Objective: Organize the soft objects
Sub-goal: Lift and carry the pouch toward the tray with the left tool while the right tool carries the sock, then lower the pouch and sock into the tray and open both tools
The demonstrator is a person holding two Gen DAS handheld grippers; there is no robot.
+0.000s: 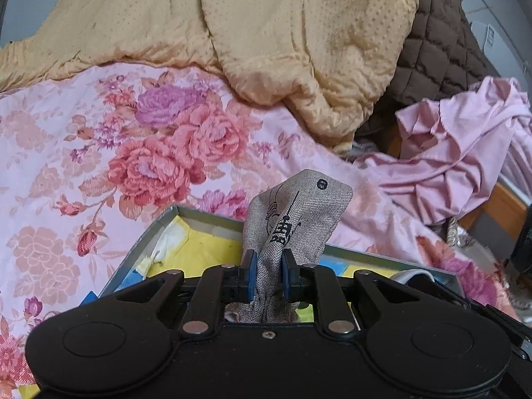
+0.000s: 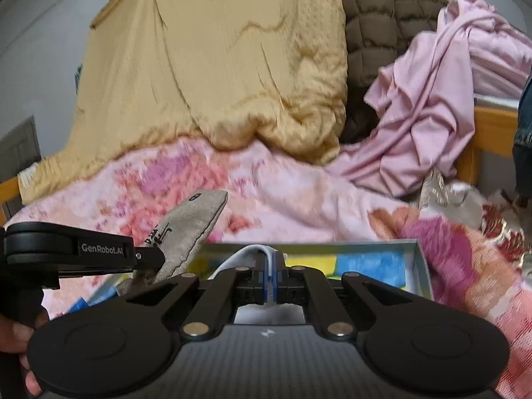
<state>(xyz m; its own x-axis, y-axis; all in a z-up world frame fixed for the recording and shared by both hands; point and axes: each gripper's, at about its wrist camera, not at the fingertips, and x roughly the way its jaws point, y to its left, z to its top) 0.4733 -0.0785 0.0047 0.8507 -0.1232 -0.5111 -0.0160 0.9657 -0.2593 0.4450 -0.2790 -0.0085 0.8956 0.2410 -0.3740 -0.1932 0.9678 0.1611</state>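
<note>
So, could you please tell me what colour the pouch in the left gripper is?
Grey woven fabric pouch with black printing, clearest in the left wrist view.

A home bedroom: a bed (image 1: 508, 206) with a floral sheet (image 1: 99, 153), a rumpled yellow quilt (image 1: 266, 33) and heaped pink cloth (image 1: 465, 153).

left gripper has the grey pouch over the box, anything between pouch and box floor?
Nothing solid that shows. The left gripper is shut on the grey pouch, which hangs above the open box. Beneath it lie only yellow and blue soft items. The right gripper pinches a white item beside the pouch, not under it.
</note>
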